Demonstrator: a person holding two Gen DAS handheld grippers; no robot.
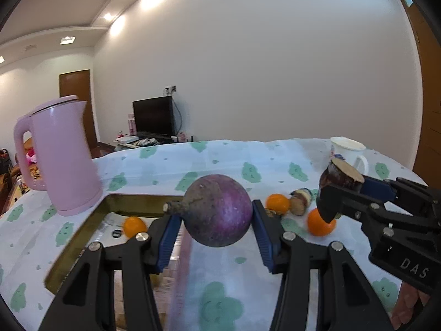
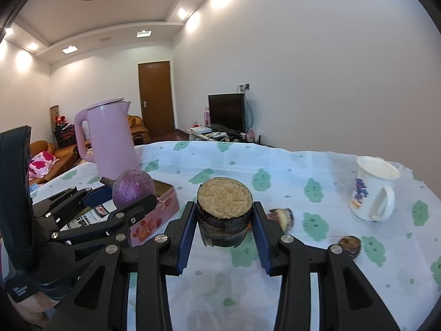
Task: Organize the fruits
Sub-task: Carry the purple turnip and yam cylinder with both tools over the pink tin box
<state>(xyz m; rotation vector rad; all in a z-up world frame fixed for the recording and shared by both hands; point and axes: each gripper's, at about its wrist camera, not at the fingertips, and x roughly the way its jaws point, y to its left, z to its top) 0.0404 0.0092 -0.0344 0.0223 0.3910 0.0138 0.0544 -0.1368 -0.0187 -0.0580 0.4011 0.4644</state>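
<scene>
My left gripper [image 1: 217,231] is shut on a round purple fruit [image 1: 219,211] with a stubby stem, held above the table near the right edge of an open box [image 1: 82,226]. One orange [image 1: 134,226] lies in the box. My right gripper [image 2: 224,234] is shut on a dark cut cane piece [image 2: 224,212] with a pale fibrous top, held above the cloth; it also shows at the right of the left wrist view [image 1: 341,178]. Two oranges [image 1: 277,203] [image 1: 321,222] and another cane piece [image 1: 301,200] lie on the cloth between the grippers.
A pink kettle [image 1: 62,154] stands at the left behind the box. A white flowered mug [image 2: 373,190] stands at the right. Two small dark pieces [image 2: 282,218] [image 2: 350,245] lie on the cloud-print tablecloth [image 2: 303,275]. The table's far edge runs behind them.
</scene>
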